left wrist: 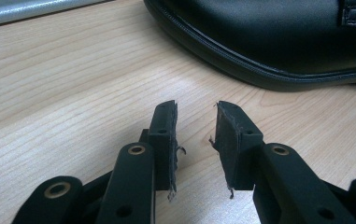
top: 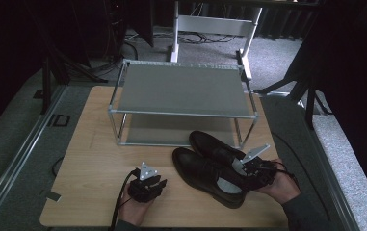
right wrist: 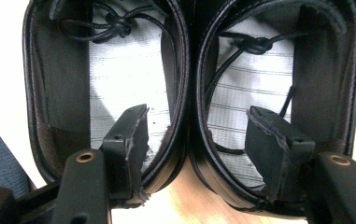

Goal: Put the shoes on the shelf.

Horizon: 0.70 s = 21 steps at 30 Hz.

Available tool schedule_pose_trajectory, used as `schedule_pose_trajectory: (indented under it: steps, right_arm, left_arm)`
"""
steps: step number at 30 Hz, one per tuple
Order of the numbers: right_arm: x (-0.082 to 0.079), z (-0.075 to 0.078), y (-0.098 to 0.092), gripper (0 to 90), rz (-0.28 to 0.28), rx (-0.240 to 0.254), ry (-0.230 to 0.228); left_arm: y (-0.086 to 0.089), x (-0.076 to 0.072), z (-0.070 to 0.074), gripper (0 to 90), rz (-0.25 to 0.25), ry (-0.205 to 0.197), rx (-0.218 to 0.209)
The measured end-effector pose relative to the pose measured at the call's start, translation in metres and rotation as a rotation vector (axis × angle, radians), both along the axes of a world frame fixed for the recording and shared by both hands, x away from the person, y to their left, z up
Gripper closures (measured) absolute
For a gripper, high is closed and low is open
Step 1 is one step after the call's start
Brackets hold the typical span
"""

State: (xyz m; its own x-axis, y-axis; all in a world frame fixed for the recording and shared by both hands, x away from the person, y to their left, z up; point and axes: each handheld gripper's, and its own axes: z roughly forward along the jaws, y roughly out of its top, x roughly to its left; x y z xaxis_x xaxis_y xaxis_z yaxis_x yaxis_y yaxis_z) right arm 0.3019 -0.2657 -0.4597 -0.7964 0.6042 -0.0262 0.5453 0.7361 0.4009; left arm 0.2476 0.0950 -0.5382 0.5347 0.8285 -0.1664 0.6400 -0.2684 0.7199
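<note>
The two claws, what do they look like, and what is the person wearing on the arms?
Both are black. The left claw and right claw each carry a grey three-cornered plate on top and trail a black cable. Up close, the jaws are black bars with brass-coloured rivets, and the fingertips have frayed dark padding. A dark sleeve covers the right forearm.

A lab: black curtains (floor cables) surround the table.
</note>
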Motion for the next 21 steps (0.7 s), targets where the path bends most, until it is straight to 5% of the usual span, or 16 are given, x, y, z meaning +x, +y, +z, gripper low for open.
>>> schedule_pose_trajectory:
  steps: [16, 21]
  right_arm:
    - [0.005, -0.006, 0.002, 42.6, -0.038, 0.008, 0.081]
    - [0.006, -0.013, 0.005, 44.8, -0.051, -0.031, 0.090]
  left_arm:
    - [-0.001, 0.000, -0.002, 68.6, -0.002, 0.002, 0.000]
    - [-0.001, 0.000, -0.002, 68.5, -0.002, 0.001, 0.000]
